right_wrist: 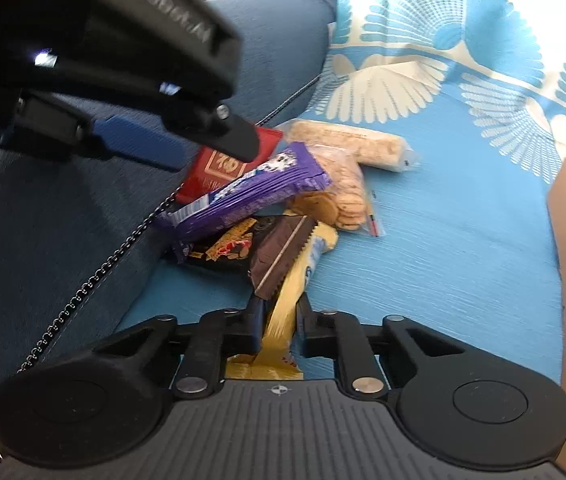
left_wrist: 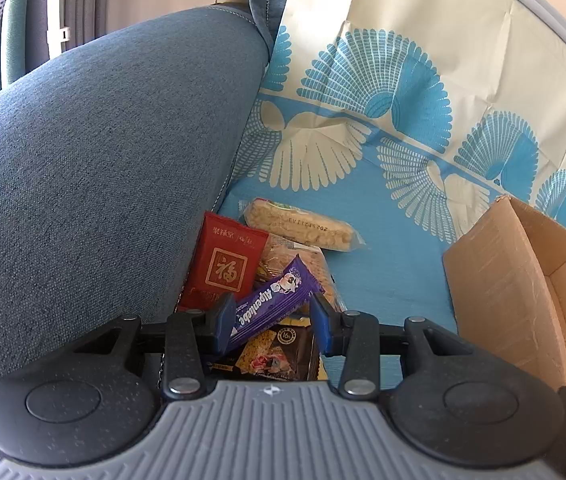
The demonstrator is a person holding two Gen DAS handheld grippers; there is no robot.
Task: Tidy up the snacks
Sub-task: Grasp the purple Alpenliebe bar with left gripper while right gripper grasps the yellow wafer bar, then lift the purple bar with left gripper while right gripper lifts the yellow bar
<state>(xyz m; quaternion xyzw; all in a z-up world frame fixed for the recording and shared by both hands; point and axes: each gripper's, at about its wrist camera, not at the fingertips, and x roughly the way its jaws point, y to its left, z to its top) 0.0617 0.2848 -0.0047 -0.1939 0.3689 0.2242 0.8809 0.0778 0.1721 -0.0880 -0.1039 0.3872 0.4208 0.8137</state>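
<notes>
Nearest, right tongs (right_wrist: 279, 322): closed on a yellow wrapper (right_wrist: 283, 312), which runs up between the two black fingers toward the heap.
Left tongs (left_wrist: 271, 320): part-way open, their blue fingers (left_wrist: 222, 320) standing either side of the purple candy bar (left_wrist: 271, 300); the left finger seems to touch the bar's lower end, the right one stands apart from it, so no grip shows.
Purple candy bar: lying slantwise on top of the heap, white end low and to the left, the other end raised.
Dark packet (right_wrist: 279, 256): under the purple bar, resting on the yellow wrapper, with a black cracker pack (left_wrist: 271, 354) just beside it.
Red packet (left_wrist: 227, 266): leaning against the grey-blue sofa cushion (left_wrist: 103, 160) at the left edge of the heap.
Bag of round biscuits (right_wrist: 341, 188): behind the purple bar, clear plastic, lying flat.
Long puffed-rice bar (left_wrist: 303, 228): farthest of the snacks, in clear wrap, just beyond the heap.
Surface: blue and cream patterned cloth (left_wrist: 395, 272) spread over the seat, carrying every snack.
Cardboard box (left_wrist: 523, 280): open, to the right, well apart from the heap.
</notes>
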